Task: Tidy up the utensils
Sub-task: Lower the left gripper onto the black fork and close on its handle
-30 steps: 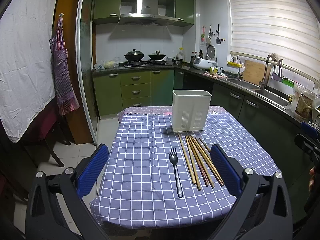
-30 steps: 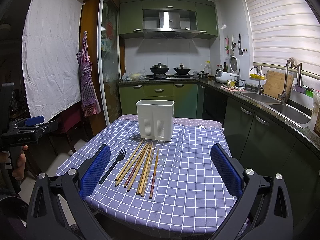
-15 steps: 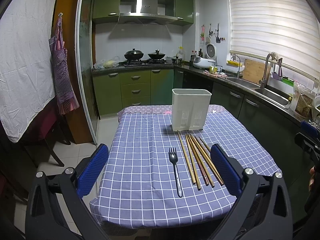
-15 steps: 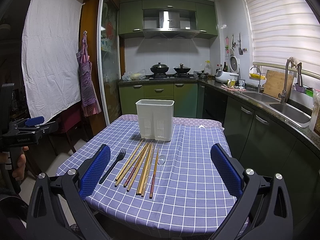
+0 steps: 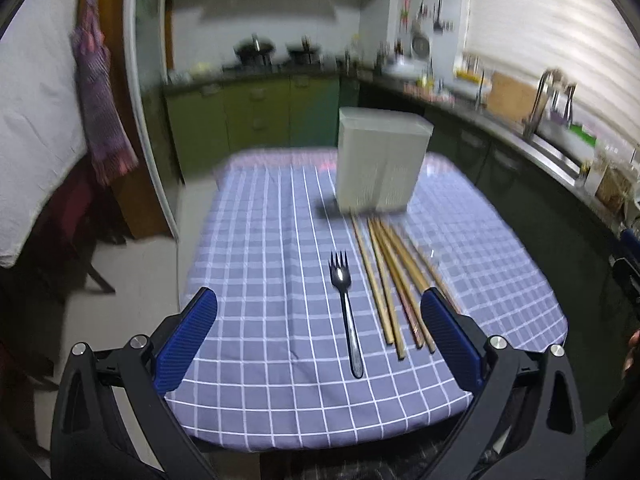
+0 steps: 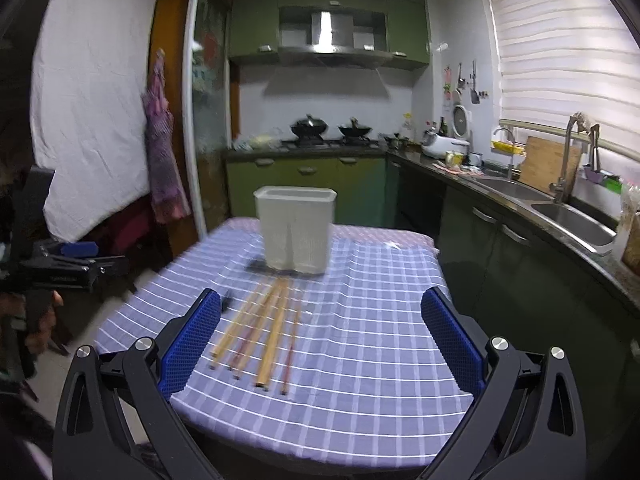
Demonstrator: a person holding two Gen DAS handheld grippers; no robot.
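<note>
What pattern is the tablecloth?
The tablecloth is purple-blue with a white grid check, sharpest in the left wrist view.

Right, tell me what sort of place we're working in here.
A home kitchen, most likely. Two woks sit on a gas stove under a range hood, green cabinets line the walls, and a steel sink runs under the window. The work surface is a table with a checked tablecloth.

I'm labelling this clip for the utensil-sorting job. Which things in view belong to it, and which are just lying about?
Job: fork, chopsticks, white utensil holder.
Lying about: woks, cutting board, hanging apron.
</note>
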